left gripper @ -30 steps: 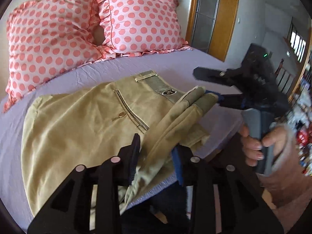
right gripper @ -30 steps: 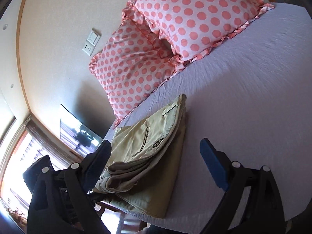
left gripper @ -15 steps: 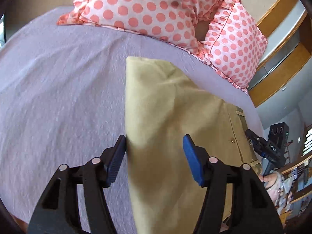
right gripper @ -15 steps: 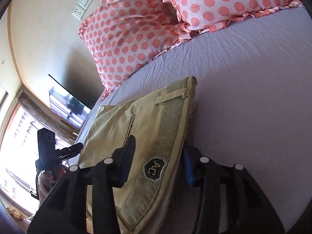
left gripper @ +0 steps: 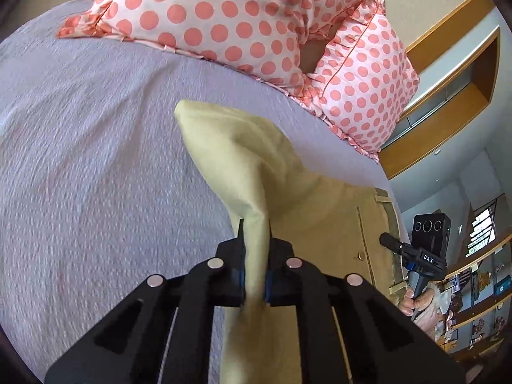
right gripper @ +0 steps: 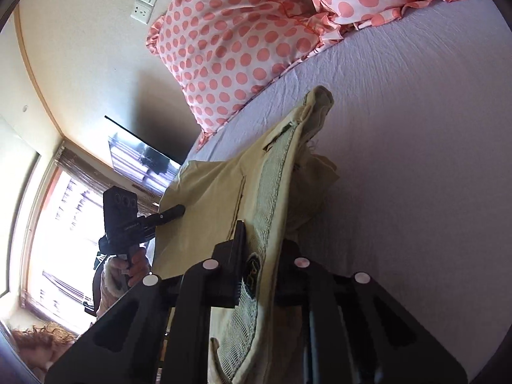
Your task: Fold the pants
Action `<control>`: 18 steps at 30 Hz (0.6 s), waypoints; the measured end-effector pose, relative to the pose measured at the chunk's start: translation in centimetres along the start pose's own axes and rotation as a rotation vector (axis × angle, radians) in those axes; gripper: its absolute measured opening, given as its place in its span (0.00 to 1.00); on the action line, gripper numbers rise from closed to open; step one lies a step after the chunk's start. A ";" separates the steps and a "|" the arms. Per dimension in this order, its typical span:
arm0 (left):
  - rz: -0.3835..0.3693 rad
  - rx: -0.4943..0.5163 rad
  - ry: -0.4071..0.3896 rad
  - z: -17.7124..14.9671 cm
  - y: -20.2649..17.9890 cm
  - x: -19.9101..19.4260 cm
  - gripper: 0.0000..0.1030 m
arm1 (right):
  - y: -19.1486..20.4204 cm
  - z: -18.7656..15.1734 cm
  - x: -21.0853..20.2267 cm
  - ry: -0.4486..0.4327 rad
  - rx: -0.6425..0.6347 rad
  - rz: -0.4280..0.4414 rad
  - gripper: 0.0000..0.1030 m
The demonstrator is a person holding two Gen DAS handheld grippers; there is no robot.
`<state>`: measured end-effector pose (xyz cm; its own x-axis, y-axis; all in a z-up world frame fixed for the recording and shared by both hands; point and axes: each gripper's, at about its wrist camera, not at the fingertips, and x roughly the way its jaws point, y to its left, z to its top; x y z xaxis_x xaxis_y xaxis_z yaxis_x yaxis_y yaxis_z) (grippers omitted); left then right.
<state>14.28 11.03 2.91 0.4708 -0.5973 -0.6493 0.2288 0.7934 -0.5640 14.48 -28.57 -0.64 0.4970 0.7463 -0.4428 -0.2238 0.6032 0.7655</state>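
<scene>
Khaki pants (left gripper: pixel 281 172) lie folded on a lilac bed sheet (left gripper: pixel 96 160). My left gripper (left gripper: pixel 255 256) is shut on the folded edge of the pants at one side and lifts the cloth into a ridge. My right gripper (right gripper: pixel 260 252) is shut on the waistband end of the pants (right gripper: pixel 275 172), next to a round label. Each gripper shows in the other's view, the right one (left gripper: pixel 393 244) at the waistband, the left one (right gripper: pixel 172 212) at the far edge. The underside of the pants is hidden.
Two pink polka-dot pillows (left gripper: pixel 256 22) lie at the head of the bed. A wall socket (right gripper: pixel 145 0) and a dark screen (right gripper: pixel 144 160) are on the wall. A wooden door frame (left gripper: pixel 448 96) and shelves (left gripper: pixel 480 288) stand beyond the bed's edge.
Both grippers moved from the hem bundle to opposite sides of the folded pants, then closed on the cloth. The gripped edges now rise off the sheet.
</scene>
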 end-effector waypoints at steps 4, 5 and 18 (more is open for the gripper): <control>0.043 0.137 -0.063 2.3 -3.6 -0.9 0.06 | 1.8 2.9 -0.2 -0.045 -0.058 0.017 0.12; 0.052 0.160 -0.085 3.2 -4.4 -0.9 0.06 | 2.1 4.1 -0.2 -0.061 -0.071 0.017 0.12; 0.492 0.200 -0.135 11.6 -3.0 8.5 0.32 | -2.8 11.2 2.8 -0.158 -0.014 -0.490 0.42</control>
<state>27.46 4.96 4.97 0.6656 -0.1401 -0.7330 0.1054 0.9900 -0.0935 25.87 -31.31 1.24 0.6666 0.3242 -0.6713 0.0561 0.8761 0.4788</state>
